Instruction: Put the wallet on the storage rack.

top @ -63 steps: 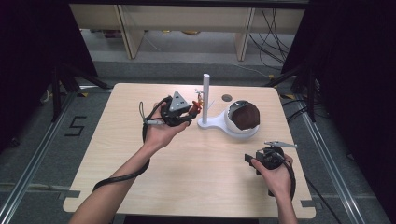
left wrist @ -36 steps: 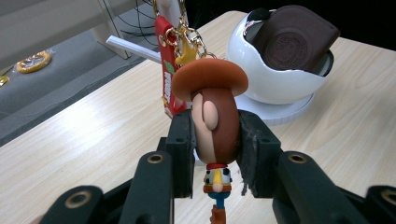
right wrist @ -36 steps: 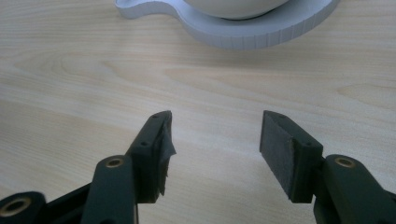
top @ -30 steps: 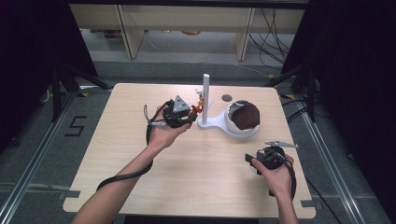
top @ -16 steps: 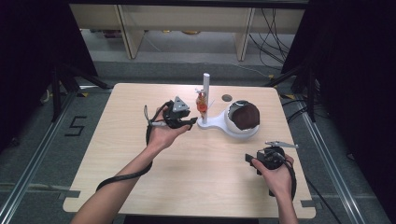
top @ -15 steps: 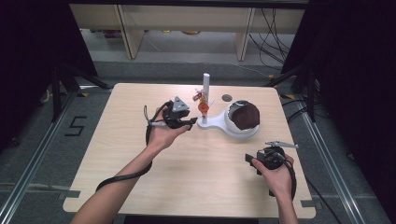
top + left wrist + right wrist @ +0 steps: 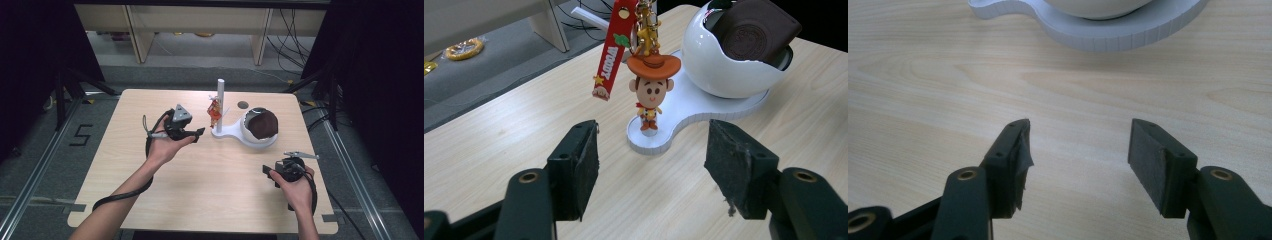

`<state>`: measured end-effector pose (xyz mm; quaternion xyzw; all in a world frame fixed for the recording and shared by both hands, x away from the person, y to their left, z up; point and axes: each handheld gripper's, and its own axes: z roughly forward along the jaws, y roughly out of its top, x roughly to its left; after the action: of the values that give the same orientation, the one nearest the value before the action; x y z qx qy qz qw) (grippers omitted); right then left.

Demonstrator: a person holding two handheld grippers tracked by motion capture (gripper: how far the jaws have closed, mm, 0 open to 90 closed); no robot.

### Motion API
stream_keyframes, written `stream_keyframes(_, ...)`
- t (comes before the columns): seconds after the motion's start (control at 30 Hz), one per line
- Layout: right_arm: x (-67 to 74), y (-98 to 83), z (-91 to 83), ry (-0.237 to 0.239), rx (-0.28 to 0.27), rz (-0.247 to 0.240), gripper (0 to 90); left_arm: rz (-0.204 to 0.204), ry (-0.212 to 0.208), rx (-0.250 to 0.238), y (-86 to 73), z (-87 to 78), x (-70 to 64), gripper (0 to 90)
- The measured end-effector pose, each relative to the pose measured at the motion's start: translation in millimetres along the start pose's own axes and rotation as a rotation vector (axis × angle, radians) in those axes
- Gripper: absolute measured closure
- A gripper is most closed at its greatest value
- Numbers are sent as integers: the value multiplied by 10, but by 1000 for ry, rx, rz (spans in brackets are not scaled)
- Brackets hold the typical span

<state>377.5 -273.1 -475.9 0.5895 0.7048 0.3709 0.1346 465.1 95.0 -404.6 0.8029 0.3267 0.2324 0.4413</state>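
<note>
The keychain (image 7: 650, 82) (a cowboy figure with a red strap) hangs on the white stand (image 7: 220, 102); the left gripper (image 7: 651, 157), its jaws just opened and empty, looks ready to back off, while the right gripper (image 7: 1078, 160) rests open near the table's (image 7: 210, 170) edge

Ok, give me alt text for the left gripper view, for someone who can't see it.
A cowboy figure keychain with a red strap hangs above the white stand, just beyond the left gripper, whose black jaws have just been opening and hold nothing. Behind, the stand's white bowl holds a brown wallet on the wooden table.
</note>
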Motion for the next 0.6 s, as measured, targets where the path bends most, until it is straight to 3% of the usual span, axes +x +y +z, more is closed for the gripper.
stream_keyframes(0.6, 4, -11, 13, 1, 4, -9, 415, -33, 21, -22, -389, -431, 137, 359)
